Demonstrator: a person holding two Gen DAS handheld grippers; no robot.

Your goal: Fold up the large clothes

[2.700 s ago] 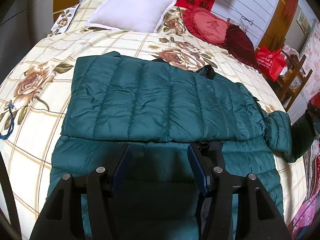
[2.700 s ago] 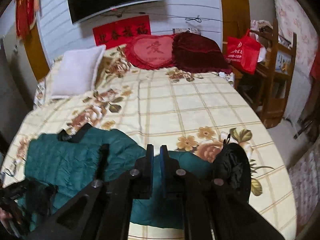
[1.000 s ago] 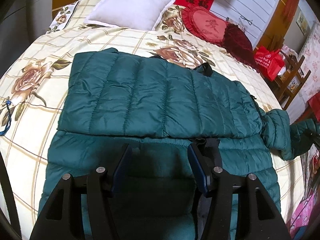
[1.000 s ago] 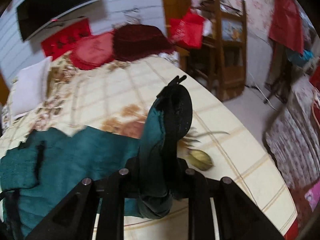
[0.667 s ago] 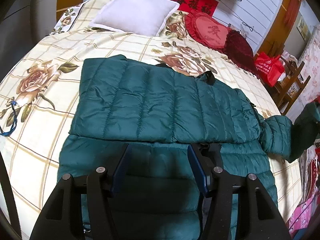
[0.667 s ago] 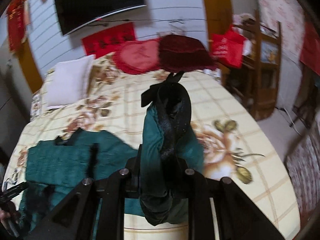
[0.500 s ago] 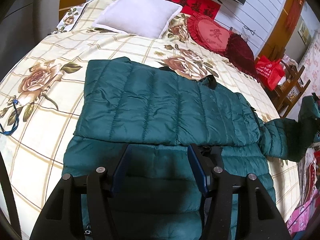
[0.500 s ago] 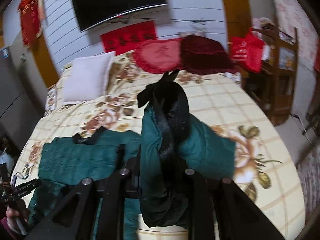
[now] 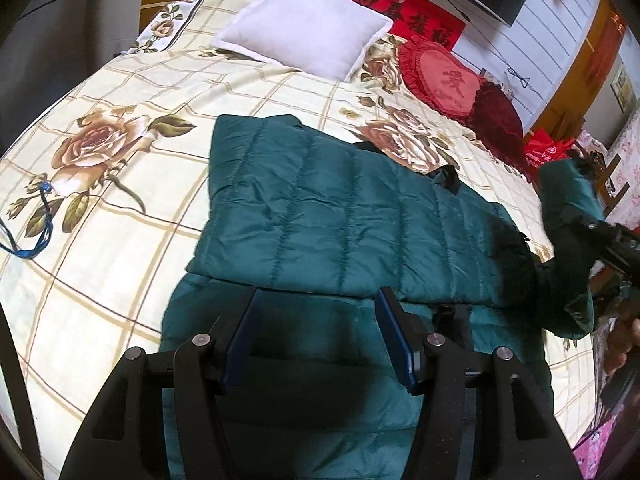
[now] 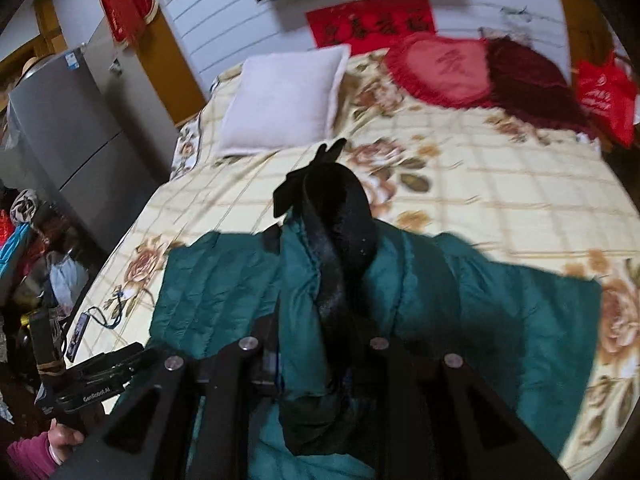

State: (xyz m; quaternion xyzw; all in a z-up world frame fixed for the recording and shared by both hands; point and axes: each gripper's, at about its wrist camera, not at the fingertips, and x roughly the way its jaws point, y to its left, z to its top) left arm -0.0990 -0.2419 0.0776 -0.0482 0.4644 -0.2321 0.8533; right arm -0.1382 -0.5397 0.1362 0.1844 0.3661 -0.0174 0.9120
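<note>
A dark green quilted jacket point(image 9: 340, 208) lies across the flowered bed point(image 9: 120, 240), one panel folded over its body. My left gripper point(image 9: 320, 296) hovers over the jacket's near part, open, with nothing pinched between its blue pads. My right gripper point(image 10: 316, 344) is shut on the jacket's sleeve point(image 10: 320, 260), whose black-lined cuff stands up in front of the camera, lifted over the jacket body. In the left wrist view the raised sleeve point(image 9: 564, 188) and the right gripper point(image 9: 616, 240) show at the right edge. The left gripper point(image 10: 100, 380) appears at the right wrist view's lower left.
A white pillow point(image 9: 304, 24), a red heart cushion point(image 9: 444, 80) and a dark red cushion point(image 9: 496, 116) sit at the bed's head. A blue lanyard point(image 9: 28, 240) lies at the left edge. A grey fridge point(image 10: 68, 128) stands beside the bed; a red bag point(image 10: 604, 96) hangs far right.
My right gripper has swung the held sleeve from beside the bed's right edge in over the jacket body. My left gripper has shifted a little and stays open.
</note>
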